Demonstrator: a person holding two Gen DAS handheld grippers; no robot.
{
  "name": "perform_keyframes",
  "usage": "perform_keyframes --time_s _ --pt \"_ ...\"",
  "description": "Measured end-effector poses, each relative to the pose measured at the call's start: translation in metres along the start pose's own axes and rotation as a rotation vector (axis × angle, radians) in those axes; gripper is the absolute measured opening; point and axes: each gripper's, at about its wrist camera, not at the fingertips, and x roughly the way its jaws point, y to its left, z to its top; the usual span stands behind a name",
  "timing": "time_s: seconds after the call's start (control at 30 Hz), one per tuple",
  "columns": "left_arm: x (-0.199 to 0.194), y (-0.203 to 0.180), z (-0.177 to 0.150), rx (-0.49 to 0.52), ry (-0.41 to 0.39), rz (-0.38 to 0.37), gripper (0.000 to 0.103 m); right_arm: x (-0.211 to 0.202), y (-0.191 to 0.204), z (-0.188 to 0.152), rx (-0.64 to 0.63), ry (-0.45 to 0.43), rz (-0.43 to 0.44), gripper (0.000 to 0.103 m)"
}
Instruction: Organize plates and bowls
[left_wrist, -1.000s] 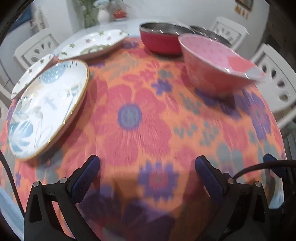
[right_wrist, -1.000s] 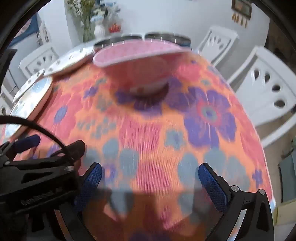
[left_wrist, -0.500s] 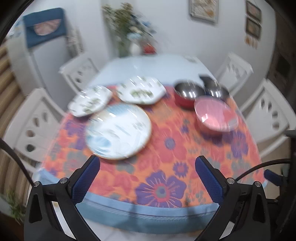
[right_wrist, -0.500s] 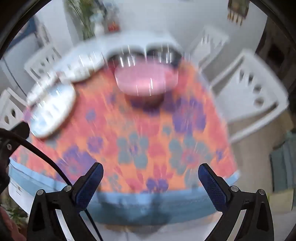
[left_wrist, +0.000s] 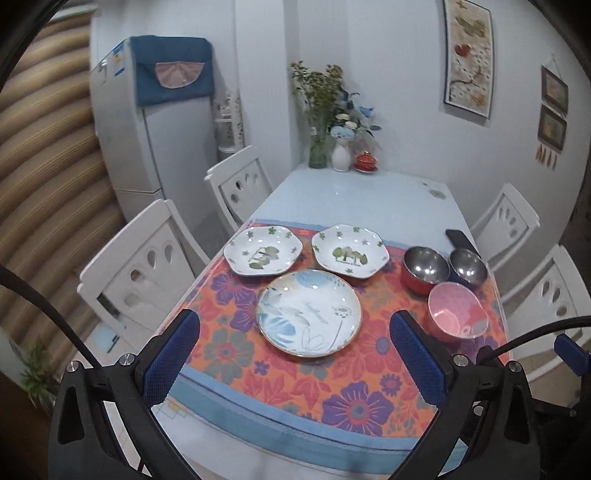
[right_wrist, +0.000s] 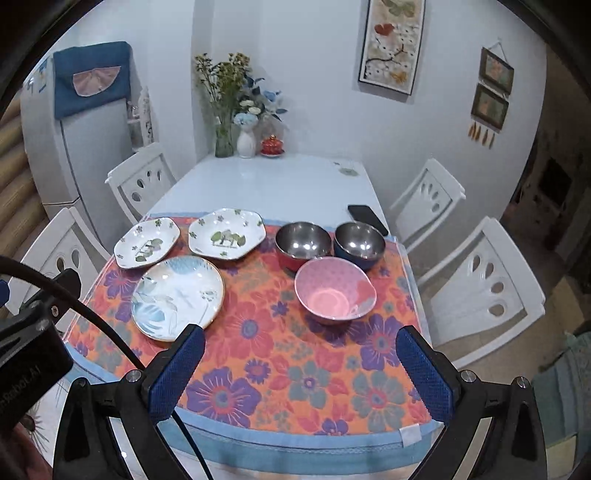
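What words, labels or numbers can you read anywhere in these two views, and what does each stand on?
"...Robot_AI": partial white lettering on the black gripper housing at the lower left of the right wrist view; its start is cut off.
Script word on the round blue-leaf plate: too small to read.
Stickers on the fridge: blurred, unreadable.

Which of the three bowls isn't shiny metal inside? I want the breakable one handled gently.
The pink bowl, nearest the table's front edge. The red-sided bowl and dark blue-sided bowl behind it have steel interiors.
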Motion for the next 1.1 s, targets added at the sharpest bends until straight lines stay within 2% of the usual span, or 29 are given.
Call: perform_keyframes --time_s 0.3,0.7,1.1 --pt "0.016 0.012 0.011 0.057 -0.018 0.029 0.102 0.015 0.03 0.018 -0.013 0.023 0.007 0.102" --pt "0.051 0.026 0.029 0.072 0.012 -0.022 0.102 0.035 0.053 0.034 0.015 0.055 -0.023 0.102" --pt "0.063 0.029 0.04 0.089 0.031 -0.05 0.102 0.046 0.066 0.041 0.017 0.074 -0.032 0.102"
